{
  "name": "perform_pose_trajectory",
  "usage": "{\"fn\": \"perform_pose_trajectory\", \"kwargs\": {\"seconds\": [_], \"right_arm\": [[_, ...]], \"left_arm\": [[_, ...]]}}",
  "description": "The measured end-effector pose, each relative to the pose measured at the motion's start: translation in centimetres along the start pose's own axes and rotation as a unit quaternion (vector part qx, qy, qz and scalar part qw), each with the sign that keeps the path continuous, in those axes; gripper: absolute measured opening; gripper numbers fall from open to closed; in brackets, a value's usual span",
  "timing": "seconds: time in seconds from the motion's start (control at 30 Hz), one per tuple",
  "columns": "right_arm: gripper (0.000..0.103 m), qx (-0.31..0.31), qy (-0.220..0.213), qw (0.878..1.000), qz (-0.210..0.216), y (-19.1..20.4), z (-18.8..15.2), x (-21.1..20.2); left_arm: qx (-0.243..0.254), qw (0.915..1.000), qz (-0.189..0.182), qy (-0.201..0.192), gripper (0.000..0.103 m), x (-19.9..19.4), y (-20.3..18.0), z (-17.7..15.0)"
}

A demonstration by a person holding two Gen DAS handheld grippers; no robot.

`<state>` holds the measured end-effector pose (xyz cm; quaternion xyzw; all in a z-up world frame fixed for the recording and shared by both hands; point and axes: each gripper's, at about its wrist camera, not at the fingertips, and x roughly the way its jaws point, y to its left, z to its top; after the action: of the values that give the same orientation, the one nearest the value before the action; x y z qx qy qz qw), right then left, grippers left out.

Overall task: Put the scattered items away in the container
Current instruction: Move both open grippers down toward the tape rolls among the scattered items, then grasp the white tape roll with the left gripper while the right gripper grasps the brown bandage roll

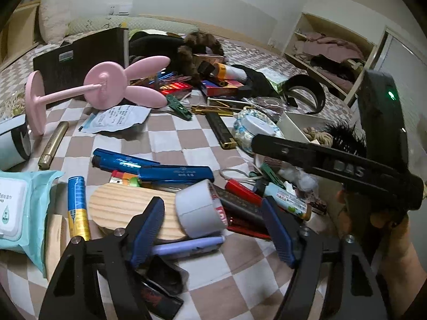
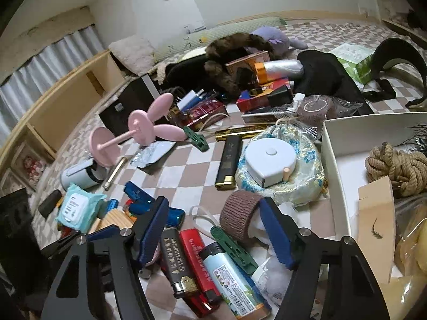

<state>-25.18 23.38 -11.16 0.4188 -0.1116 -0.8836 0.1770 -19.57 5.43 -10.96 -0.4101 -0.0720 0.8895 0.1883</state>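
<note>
Two grippers are in view above a bed (image 1: 170,133) covered in a brown and white checked sheet, which is littered with small items.

Left gripper (image 1: 213,229): jaws stand wide apart, holding nothing. Between them lie a roll of white tape (image 1: 198,210) and a lilac pen (image 1: 186,246), with an oval wooden block (image 1: 128,208) just beside the left blue pad. Neither pad touches the tape as far as can be judged. A yellow and blue battery (image 1: 77,205) and a pack of wet wipes (image 1: 18,208) lie to the left.

Right gripper (image 2: 216,229): jaws likewise wide apart and empty. A brown bandage roll (image 2: 238,213) stands between them, close against the right blue pad; contact cannot be confirmed. Below it lie a black lighter (image 2: 176,261), a red lighter (image 2: 197,258), a green clip (image 2: 232,250) and a pale blue lighter (image 2: 234,285), side by side and overlapping.

Container: a white box (image 2: 331,154) sits on the bed to the right of the right gripper. It holds a coil of tan rope (image 2: 392,168) and a piece of tan card (image 2: 376,226).

Further back on the bed are a white tape measure (image 2: 269,162) resting on a floral pouch (image 2: 307,186), a long black lighter (image 2: 229,160) and a pink rabbit-eared stand (image 2: 133,136) lying on its side
</note>
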Motion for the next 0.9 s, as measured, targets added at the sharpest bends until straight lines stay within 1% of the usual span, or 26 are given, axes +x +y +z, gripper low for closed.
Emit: {"fn": "perform_pose_trajectory", "kwargs": {"seconds": [0.13,0.23,0.3,0.33,0.37,0.4,0.53,0.67,0.73,0.8,0.87,0.9], "right_arm": [[0.067,0.019,0.003,1.0,-0.025,-0.3,0.2,0.6],[0.06,0.023,0.003,0.999,-0.047,-0.5,0.3,1.0],[0.05,0.018,0.006,0.998,-0.058,-0.6,0.2,1.1],[0.043,0.019,0.007,0.998,-0.058,-0.7,0.2,1.0],[0.04,0.02,0.008,0.998,-0.058,-0.8,0.1,0.9],[0.034,0.021,0.009,0.998,-0.057,-0.8,0.0,0.8],[0.033,0.024,0.012,0.998,-0.056,-1.2,-0.3,0.4],[0.031,0.027,0.015,0.998,-0.055,-1.5,-0.5,0.1],[0.029,0.034,0.014,0.998,-0.043,-1.7,-0.6,-0.2],[0.028,0.042,0.013,0.999,-0.029,-1.8,-0.6,-0.5],[0.027,0.052,0.013,0.998,-0.014,-2.0,-0.7,-0.8],[0.025,0.058,0.013,0.998,-0.005,-2.2,-0.7,-1.0]], "left_arm": [[0.01,0.9999,0.0,0.003,0.074,0.4,-0.7,-0.1],[0.012,0.9999,-0.001,0.003,0.074,0.5,-0.9,-0.1],[0.01,0.9999,0.0,0.002,0.064,0.6,-0.8,-0.1],[0.008,1.0,-0.001,0.003,0.063,0.6,-0.7,-0.1],[0.007,1.0,-0.002,0.003,0.063,0.6,-0.6,-0.1],[0.006,1.0,-0.003,0.003,0.063,0.6,-0.5,-0.1],[0.008,1.0,0.002,0.003,0.059,0.5,-0.5,-0.2],[0.008,0.9999,0.01,0.002,0.051,0.3,-0.4,-0.4],[0.006,0.9999,0.013,0.002,0.047,0.2,-0.3,-0.5],[0.004,0.9998,0.018,0.001,0.04,0.0,-0.1,-0.6],[0.001,0.9998,0.021,0.001,0.036,-0.1,0.0,-0.7],[0.0,0.9998,0.022,0.0,0.035,-0.1,0.1,-0.8]]}}
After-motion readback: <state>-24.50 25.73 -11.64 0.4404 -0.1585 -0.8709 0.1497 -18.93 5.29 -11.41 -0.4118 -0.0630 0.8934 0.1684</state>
